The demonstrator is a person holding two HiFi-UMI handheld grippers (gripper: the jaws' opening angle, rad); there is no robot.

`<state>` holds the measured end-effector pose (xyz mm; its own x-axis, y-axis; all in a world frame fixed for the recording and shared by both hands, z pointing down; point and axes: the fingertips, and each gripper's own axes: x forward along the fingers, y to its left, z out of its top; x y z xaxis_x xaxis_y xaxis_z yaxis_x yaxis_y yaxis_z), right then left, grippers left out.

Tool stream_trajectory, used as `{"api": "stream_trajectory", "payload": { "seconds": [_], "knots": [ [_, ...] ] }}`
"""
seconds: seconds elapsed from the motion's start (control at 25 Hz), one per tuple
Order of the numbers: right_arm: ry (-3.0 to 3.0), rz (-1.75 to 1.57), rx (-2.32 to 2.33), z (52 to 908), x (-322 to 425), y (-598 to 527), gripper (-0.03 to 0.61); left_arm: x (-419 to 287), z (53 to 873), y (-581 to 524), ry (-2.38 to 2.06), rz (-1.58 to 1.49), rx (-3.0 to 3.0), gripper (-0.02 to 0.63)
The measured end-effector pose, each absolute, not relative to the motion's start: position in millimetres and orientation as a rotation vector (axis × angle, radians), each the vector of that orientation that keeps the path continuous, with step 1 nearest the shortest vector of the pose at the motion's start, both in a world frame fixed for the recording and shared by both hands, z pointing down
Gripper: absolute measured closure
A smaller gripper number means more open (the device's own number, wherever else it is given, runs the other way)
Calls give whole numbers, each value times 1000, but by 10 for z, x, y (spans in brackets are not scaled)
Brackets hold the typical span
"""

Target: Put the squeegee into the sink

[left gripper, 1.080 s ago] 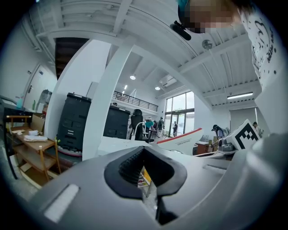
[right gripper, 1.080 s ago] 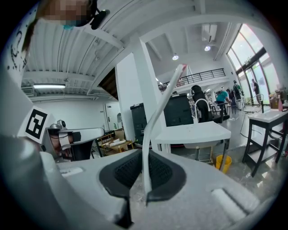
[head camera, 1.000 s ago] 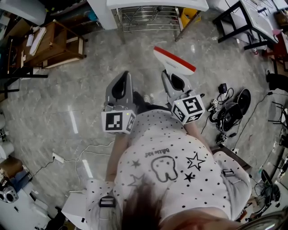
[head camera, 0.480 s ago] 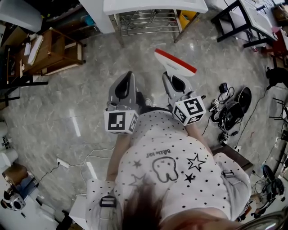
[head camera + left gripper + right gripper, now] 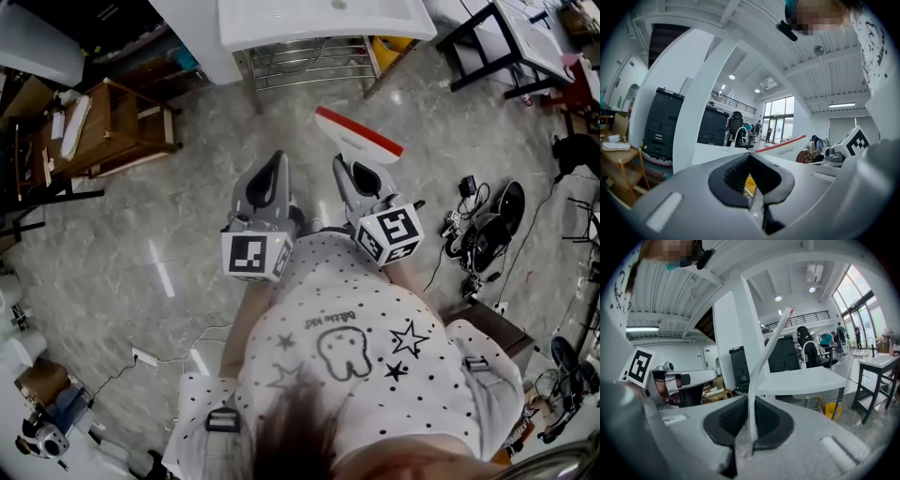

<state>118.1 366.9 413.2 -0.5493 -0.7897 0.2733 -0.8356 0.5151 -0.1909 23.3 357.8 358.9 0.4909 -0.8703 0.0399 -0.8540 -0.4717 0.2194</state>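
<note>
While the person faces the white rectangular sink (image 5: 319,21) on its wire metal rack (image 5: 302,54), the right gripper (image 5: 354,169) is clamped narrow on the thin handle of the white plastic squeegee with a red blade edge (image 5: 361,137). Squeegee's up in the air over the grey stone floor (image 5: 187,216), well short of the basin. Left gripper (image 5: 273,161) rides just beside it, jaws pressed together on nothing.
</note>
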Motion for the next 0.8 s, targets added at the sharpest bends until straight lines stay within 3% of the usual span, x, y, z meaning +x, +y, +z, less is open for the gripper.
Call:
{"api": "stream_trajectory", "payload": {
  "seconds": [0.8],
  "knots": [
    [-2615, 485, 1431, 4217, 700, 3177, 555, -253, 3699, 3069, -1471, -55, 2580, 614]
  ]
}}
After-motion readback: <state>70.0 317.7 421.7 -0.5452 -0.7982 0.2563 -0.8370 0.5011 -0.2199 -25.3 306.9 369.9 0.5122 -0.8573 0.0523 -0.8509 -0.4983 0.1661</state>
